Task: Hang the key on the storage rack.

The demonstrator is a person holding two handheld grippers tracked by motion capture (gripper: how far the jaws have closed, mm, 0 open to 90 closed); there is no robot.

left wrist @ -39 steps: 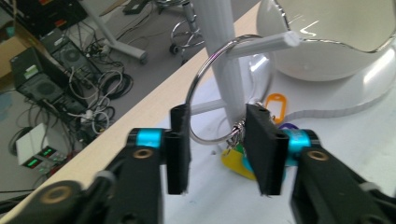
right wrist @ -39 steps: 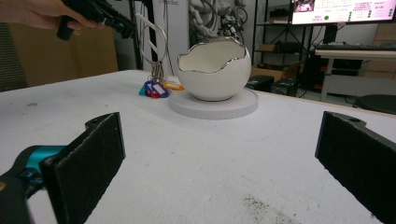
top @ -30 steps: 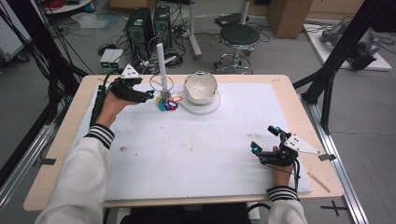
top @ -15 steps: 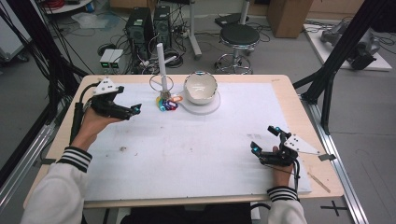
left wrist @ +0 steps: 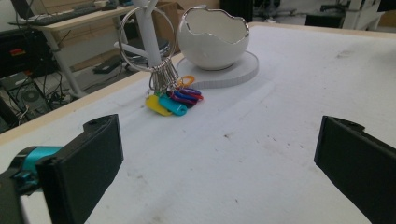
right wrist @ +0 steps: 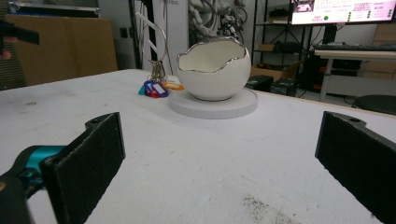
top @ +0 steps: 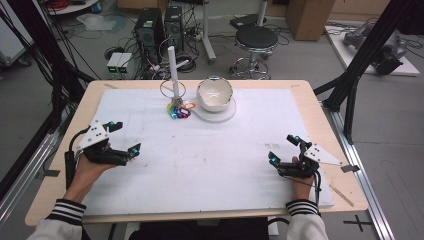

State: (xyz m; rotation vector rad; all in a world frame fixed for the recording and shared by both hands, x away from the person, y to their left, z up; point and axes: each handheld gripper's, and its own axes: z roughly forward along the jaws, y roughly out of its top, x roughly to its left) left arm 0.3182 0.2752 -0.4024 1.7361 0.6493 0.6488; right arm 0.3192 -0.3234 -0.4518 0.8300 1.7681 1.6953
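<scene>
The white mat (top: 210, 165) covers the table; both grippers sit low over its near half. The egg-shaped bowl (top: 215, 94) stands on its round white base (top: 220, 116), well ahead of both sets of jaws. The white peg stand (top: 173, 70) carries a large key ring (left wrist: 145, 37), whose coloured key tags (left wrist: 173, 100) lie on the mat just beside the base. The left gripper (top: 120, 145) has its jaws spread wide and holds nothing; the tags lie ahead between its jaw lines. The right gripper (top: 285, 150) is likewise wide apart and empty, with the bowl ahead. Likely hazards: a wide jaw reaching for the tags could strike the thin stand and topple it, or nudge the bowl off its base. Compared with half a second ago, the left gripper has drawn back toward the person, farther from the ring; the right gripper has not shifted.
</scene>
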